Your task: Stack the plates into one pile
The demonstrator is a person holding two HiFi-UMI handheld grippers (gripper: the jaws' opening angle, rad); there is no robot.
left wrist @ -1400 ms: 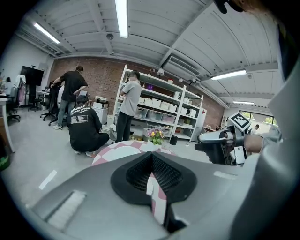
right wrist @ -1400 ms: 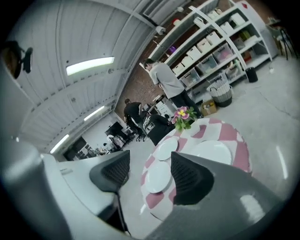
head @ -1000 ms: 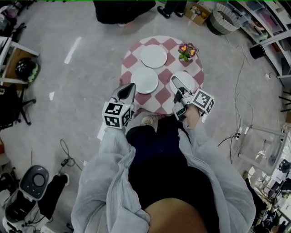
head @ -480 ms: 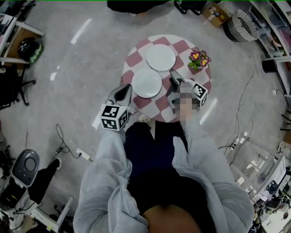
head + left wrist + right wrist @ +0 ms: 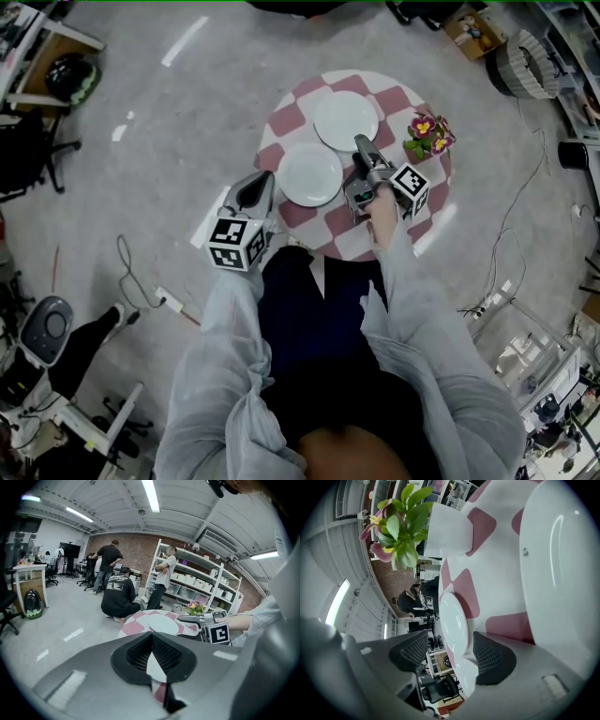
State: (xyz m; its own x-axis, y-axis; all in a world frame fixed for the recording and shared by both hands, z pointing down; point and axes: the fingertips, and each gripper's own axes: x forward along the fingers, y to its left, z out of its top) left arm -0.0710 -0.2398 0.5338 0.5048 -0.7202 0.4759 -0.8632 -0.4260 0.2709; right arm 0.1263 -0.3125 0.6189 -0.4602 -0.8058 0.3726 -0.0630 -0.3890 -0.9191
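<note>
A round table with a pink-and-white checked cloth (image 5: 292, 120) carries white plates. The far plate (image 5: 345, 120) and the near-left plate (image 5: 309, 174) lie apart. A third plate (image 5: 562, 573) lies close under my right gripper and is hidden in the head view. My right gripper (image 5: 359, 142) hangs low over the table between the plates, rolled onto its side, open (image 5: 445, 651), with no plate between the pads. My left gripper (image 5: 268, 178) hovers off the table's near-left edge, shut (image 5: 151, 637) and empty. From there I see a plate (image 5: 159, 626) and the right gripper's marker cube (image 5: 218, 633).
A potted flower (image 5: 428, 134) in a white pot (image 5: 447, 529) stands at the table's right side, close to my right gripper. Several people (image 5: 117, 595) stand or crouch beyond the table before shelving (image 5: 206, 581). Cables (image 5: 141, 281) and a basket (image 5: 525, 58) lie on the floor.
My right gripper has come down and in from the table's near-right edge to between the plates, rolling onto its side. The left gripper has sunk slightly by the table's edge.
</note>
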